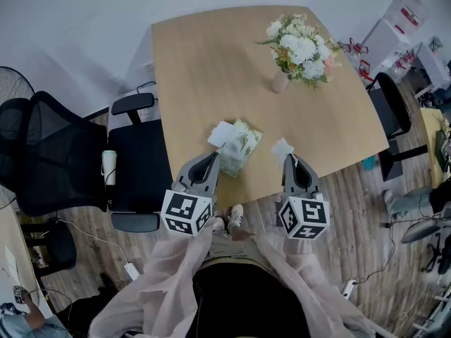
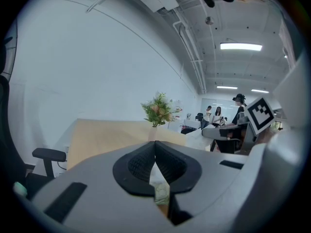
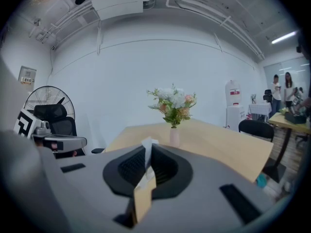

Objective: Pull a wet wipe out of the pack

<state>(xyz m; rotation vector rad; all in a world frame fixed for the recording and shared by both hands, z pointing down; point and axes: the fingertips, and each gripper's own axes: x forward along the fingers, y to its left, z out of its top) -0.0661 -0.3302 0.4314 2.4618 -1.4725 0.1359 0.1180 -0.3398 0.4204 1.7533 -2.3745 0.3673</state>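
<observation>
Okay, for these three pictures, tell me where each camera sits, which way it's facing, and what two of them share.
Head view: on the person's head, looking steeply down at table, wipe pack, left gripper, right gripper, sleeves.
Left gripper view: on the left gripper, facing across the table; its jaws are shut on the wipe pack.
Right gripper view: on the right gripper, facing likewise; its jaws pinch a wipe.
Shared: both gripper views show the flowers and table.
</observation>
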